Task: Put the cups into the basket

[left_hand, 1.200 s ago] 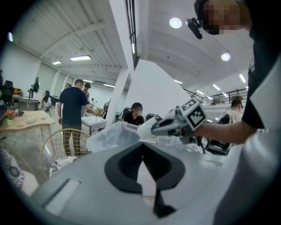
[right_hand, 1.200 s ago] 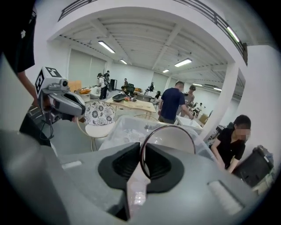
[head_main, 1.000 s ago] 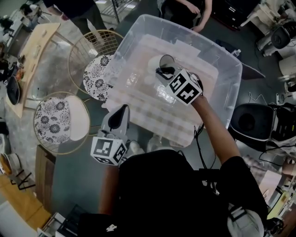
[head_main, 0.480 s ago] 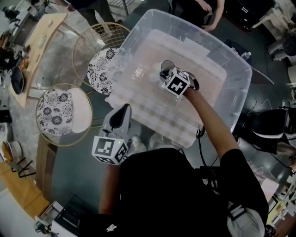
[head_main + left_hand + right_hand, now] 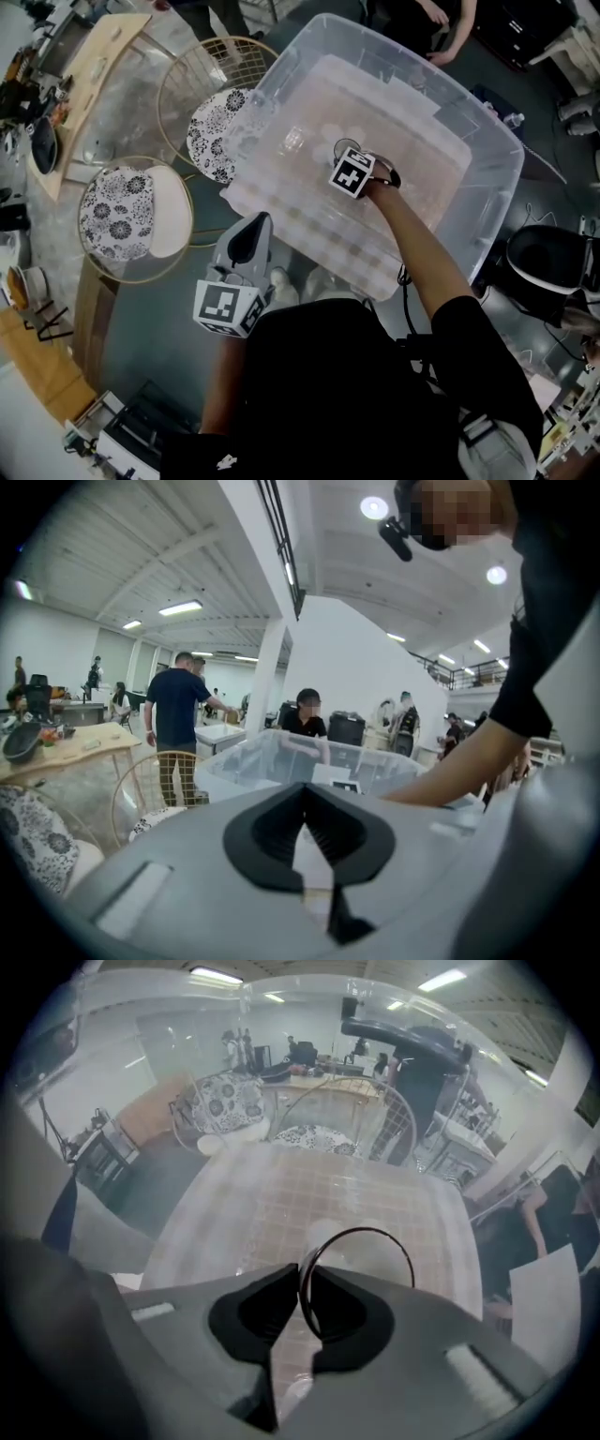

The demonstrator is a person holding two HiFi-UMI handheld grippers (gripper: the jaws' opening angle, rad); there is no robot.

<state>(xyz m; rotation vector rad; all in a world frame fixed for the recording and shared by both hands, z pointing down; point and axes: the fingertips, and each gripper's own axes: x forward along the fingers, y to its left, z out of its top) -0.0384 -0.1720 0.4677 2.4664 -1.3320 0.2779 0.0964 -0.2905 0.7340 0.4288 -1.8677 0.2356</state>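
- Since a second ago, the right gripper [image 5: 345, 156] has been carried lower and deeper into the clear plastic tub [image 5: 469, 216], and the glass cup [image 5: 346, 146] has been taken down with it.
- The cup is seen inside the tub, near its middle, just above the gridded floor. It is tilted and rimmed by a dark line.
- In the right gripper view, the cup's thin wall [image 5: 370, 1241] is clamped between the jaws of the right gripper [image 5: 302, 1274], one pad inside the rim and one outside.
- A second faint glass shape is seen on the tub floor left of the held cup, but it is too pale to be named.
- Two round wire baskets are set outside the tub on its left. The upper basket [image 5: 187, 70] is just beside the tub's wall and the lower basket [image 5: 190, 225] is farther from it. Each is lined with floral-printed fabric.
- The left gripper [image 5: 255, 225] is held outside the tub, near its closest edge. Its jaws are seen pressed together, with nothing caught between them.
- Only black-and-white square markers are seen on the gripper cubes, and no words can be read.
- A wooden table [image 5: 89, 75] stands beyond the baskets, on the far side from the tub, on a grey floor.
- Around the tub, a large white hall with strip lights is seen, with people standing about.
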